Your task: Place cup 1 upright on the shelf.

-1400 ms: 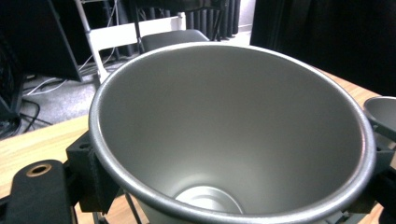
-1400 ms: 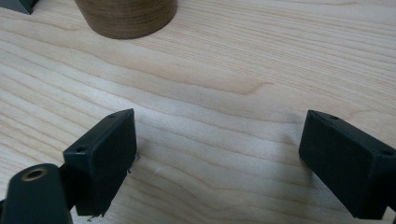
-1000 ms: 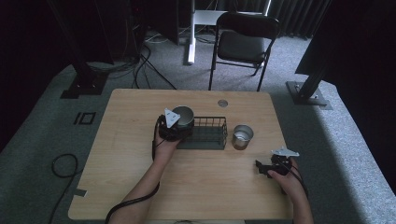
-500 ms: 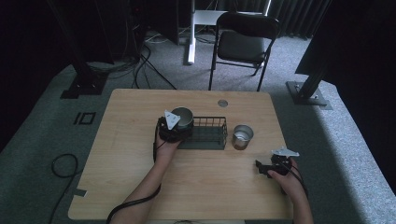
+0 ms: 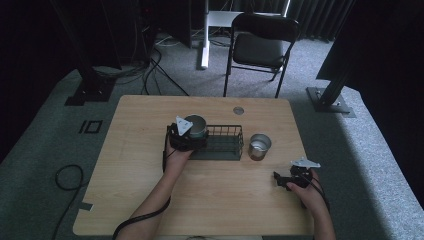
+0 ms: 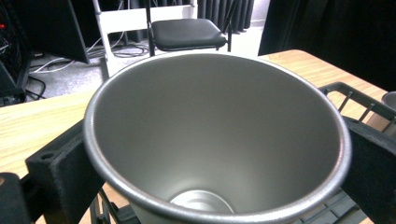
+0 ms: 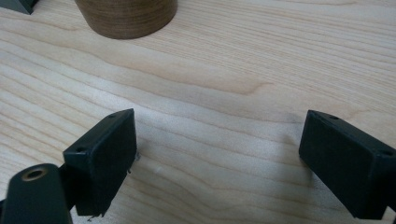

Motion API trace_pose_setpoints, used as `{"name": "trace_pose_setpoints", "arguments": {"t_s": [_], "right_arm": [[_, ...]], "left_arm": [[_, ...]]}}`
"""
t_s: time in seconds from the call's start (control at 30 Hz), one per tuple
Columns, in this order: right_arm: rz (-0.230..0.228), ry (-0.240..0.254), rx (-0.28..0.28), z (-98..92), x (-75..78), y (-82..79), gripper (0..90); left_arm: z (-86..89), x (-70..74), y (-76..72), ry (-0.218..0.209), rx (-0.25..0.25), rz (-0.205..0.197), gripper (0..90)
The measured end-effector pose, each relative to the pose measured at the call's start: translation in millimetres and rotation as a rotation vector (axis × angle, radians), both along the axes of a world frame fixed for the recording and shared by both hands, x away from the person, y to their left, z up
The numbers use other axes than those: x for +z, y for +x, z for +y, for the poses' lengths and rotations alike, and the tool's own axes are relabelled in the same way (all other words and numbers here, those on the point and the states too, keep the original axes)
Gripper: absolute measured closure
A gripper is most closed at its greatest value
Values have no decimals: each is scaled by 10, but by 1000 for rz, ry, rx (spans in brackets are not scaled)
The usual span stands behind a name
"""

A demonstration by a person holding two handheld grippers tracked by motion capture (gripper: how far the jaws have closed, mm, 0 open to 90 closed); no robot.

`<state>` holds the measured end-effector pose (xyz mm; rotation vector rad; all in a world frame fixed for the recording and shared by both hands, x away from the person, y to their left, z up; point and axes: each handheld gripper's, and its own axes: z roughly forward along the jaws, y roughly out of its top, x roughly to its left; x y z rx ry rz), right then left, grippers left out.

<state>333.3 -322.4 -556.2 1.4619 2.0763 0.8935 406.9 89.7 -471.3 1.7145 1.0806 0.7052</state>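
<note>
Steel cup stands upright in the basket — mouth up, axis vertical.

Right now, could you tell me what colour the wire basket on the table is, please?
The wire basket is dark green to black, best seen in the high view.

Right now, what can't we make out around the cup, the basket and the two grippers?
- Steel cup, left gripper view: outer wall and foot cut off by the bottom edge; whether the pads still touch it is unclear.
- Wire basket, high view: left end hidden by the left gripper.
- Second cup, right gripper view: cut off by the top edge.
- Right gripper, high view: too small to read.
</note>
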Motion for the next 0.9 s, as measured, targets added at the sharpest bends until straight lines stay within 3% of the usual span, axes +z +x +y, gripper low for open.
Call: {"name": "trace_pose_setpoints", "arguments": {"t_s": [0.17, 0.53, 0.9], "right_arm": [[-2, -1, 1, 0, -1, 1, 109], [0, 1, -1, 1, 0, 0, 109], [0, 0, -1, 1, 0, 0, 109]], "left_arm": [[14, 31, -29, 22, 3, -3, 13], [97, 117, -149, 26, 2, -39, 13], [174, 124, -229, 46, -8, -13, 13]]}}
